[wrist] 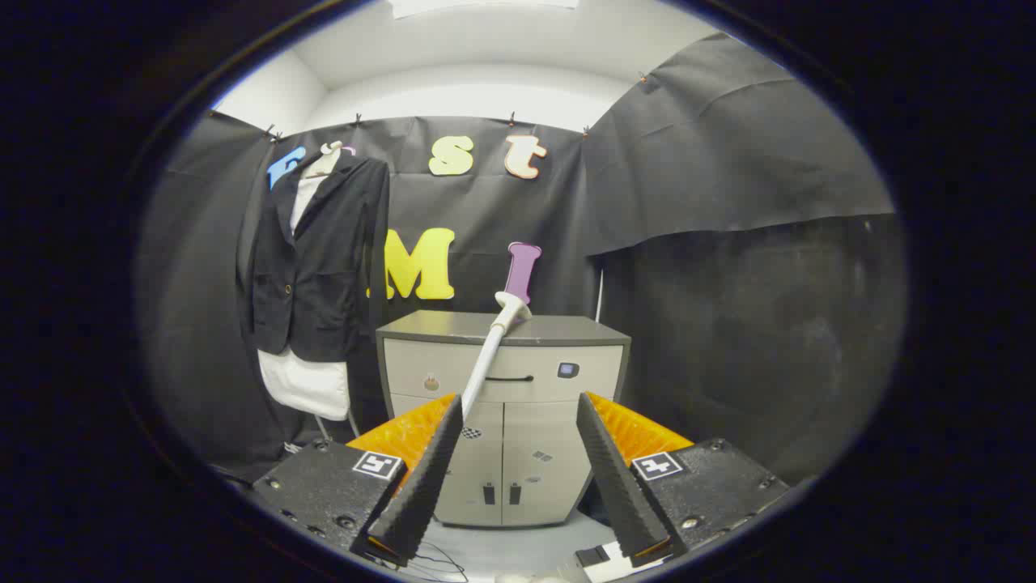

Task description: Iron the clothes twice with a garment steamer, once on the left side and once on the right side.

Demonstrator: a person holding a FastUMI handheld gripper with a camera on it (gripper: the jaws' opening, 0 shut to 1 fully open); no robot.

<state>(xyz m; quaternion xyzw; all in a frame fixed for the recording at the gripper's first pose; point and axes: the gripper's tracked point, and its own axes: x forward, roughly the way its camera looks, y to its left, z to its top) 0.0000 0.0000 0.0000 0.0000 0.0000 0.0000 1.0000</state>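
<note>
claw [518,421] fingers stand apart, gripping nothing. garment steamer [494,344] leans its head on the grey cabinet [558,328] just beyond them. black jacket [320,251] hangs over a white garment beside the cabinet. no readable writing on any of these.

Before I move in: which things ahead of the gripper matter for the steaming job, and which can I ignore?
For the job:
- black jacket hanging beside the cabinet
- garment steamer leaning on the cabinet top
- gripper, open, holding nothing

Ignore:
- grey cabinet
- white garment under the jacket
</note>
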